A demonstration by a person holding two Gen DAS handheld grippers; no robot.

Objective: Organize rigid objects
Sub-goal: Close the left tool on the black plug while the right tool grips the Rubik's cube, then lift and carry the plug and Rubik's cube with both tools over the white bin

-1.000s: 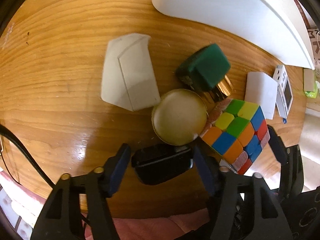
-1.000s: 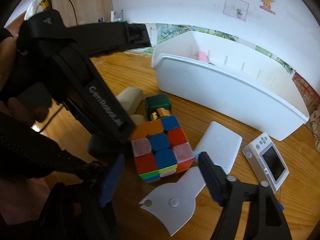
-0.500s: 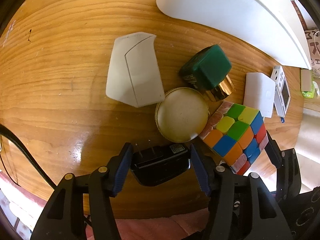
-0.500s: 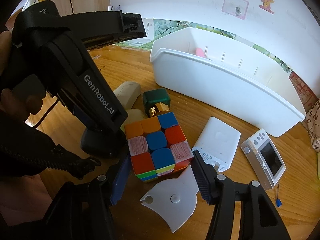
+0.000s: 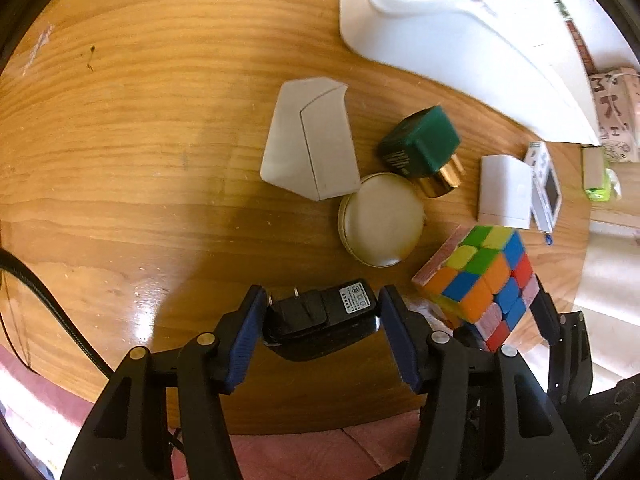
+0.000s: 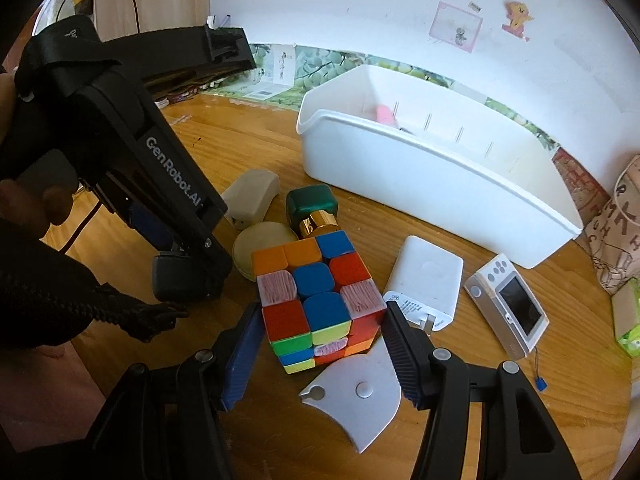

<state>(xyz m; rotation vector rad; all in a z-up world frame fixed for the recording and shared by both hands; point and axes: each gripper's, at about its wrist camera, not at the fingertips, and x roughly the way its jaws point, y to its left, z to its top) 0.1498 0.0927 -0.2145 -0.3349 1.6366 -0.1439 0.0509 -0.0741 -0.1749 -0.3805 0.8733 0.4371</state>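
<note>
Black plastic first: my left tongs [image 5: 320, 334] clamp the black charger [image 5: 320, 316] by its short ends, prongs facing away from the pads so they stay clear. To the right, my right tongs [image 6: 320, 344] squeeze the puzzle cube [image 6: 316, 300] on two flat faces, the surest hold. Both sit low over the wooden desk [image 5: 140, 160]; I judge the white bin [image 6: 440, 184], far right, is their destination.
</note>
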